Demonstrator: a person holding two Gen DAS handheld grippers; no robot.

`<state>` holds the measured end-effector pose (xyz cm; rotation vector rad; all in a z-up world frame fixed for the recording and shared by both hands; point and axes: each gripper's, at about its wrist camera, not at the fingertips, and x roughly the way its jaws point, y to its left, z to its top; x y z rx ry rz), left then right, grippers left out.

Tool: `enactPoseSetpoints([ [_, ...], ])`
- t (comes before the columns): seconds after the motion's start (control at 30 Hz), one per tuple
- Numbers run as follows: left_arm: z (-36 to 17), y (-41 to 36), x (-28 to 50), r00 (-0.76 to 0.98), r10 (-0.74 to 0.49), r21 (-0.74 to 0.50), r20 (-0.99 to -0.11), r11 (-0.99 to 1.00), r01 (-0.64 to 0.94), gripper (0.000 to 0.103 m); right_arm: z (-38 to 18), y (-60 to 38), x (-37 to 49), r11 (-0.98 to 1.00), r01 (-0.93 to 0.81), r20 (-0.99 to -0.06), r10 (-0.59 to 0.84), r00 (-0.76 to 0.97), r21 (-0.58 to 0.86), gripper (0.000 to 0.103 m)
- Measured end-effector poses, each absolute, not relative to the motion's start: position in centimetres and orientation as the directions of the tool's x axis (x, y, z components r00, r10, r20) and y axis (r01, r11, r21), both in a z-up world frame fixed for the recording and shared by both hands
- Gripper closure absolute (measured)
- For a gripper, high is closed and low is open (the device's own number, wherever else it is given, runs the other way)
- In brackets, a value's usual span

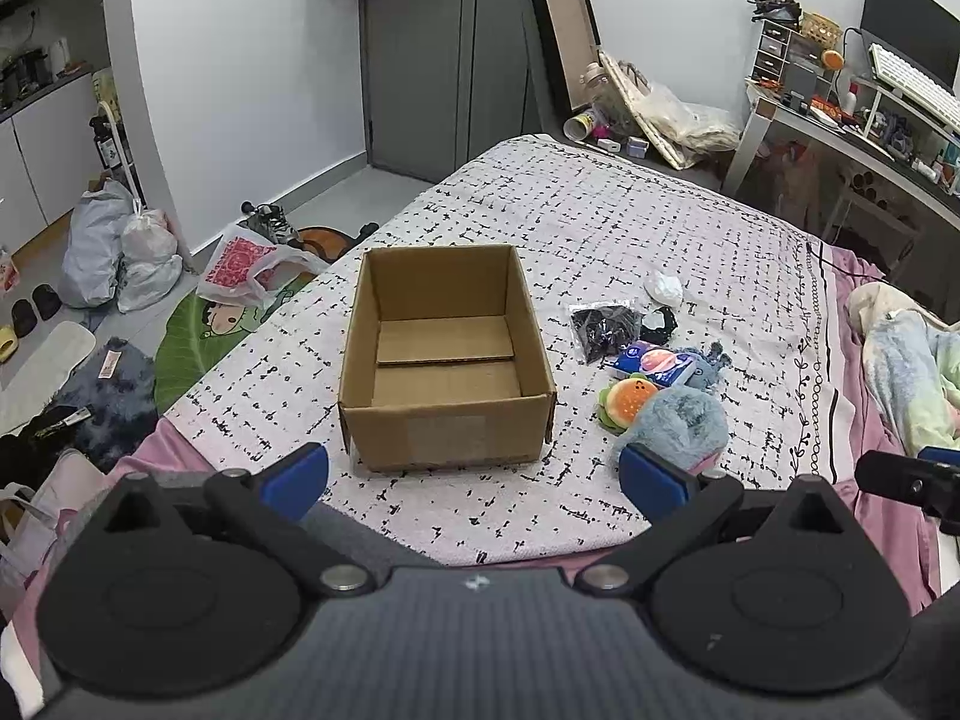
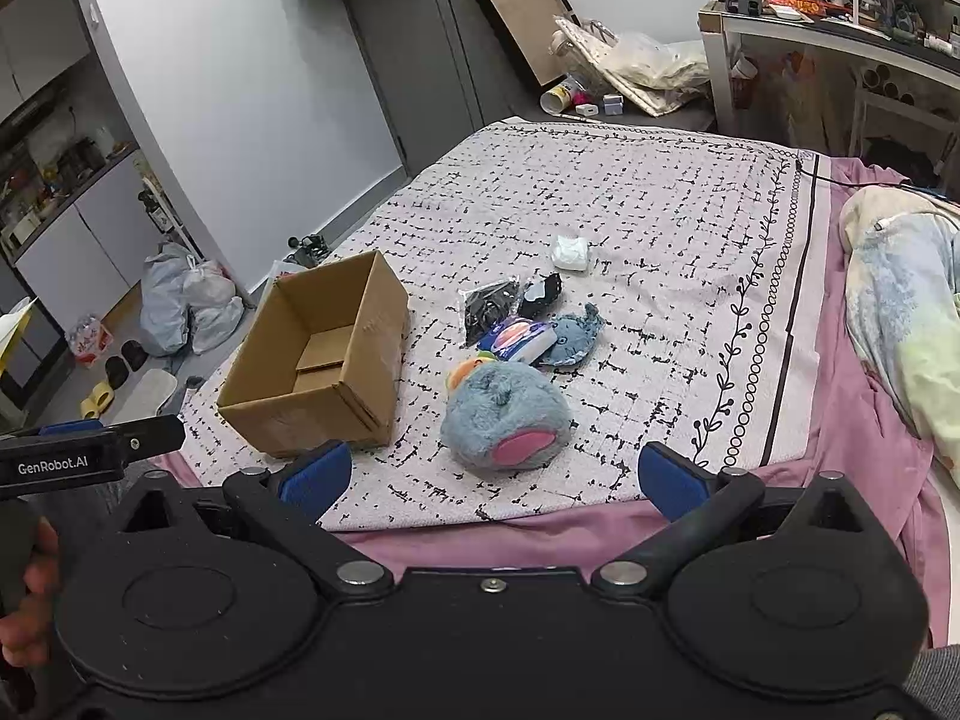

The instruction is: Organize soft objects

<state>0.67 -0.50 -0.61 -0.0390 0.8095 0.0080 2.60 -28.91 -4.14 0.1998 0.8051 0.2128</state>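
Note:
An empty cardboard box (image 1: 447,360) (image 2: 318,360) stands open on the patterned bedspread (image 1: 600,228) (image 2: 630,228). To its right lies a cluster of soft things: a fluffy blue plush with a pink patch (image 1: 681,420) (image 2: 507,417), a burger-shaped toy (image 1: 627,402) (image 2: 465,372), a colourful packet (image 1: 651,363) (image 2: 522,339), a small blue plush (image 2: 573,336), black bagged items (image 1: 606,324) (image 2: 492,303) and a white wad (image 1: 663,288) (image 2: 570,252). My left gripper (image 1: 474,477) is open, just short of the box. My right gripper (image 2: 492,477) is open, just short of the fluffy plush.
A crumpled blanket (image 2: 906,312) lies at the bed's right side. Bags (image 1: 120,252), shoes and a plastic bag (image 1: 246,267) clutter the floor to the left. A desk (image 1: 852,120) stands at the back right, with clutter (image 1: 654,108) beyond the bed's far end.

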Motion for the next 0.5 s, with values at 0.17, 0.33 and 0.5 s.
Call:
enactPoseSetpoints([
  [0.17, -0.78, -0.28, 0.56, 0.690, -0.007, -0.039, -0.724, 0.999, -0.031, 0.001, -4.25, -28.90, 2.57, 0.961, -0.113, -0.693, 0.262, 0.672, 0.254, 0.000],
  [0.33, -0.86, -0.14, 0.51, 0.689, -0.010, -0.049, -0.725, 0.998, -0.036, 0.001, -4.25, -28.90, 2.56, 0.960, -0.114, -0.693, 0.264, 0.671, 0.255, 0.000],
  [0.5, -0.91, -0.08, 0.48, 0.694, -0.019, -0.065, -0.720, 0.997, -0.040, 0.001, -4.33, -28.80, 2.56, 0.960, -0.114, -0.695, 0.266, 0.668, 0.257, 0.000],
])
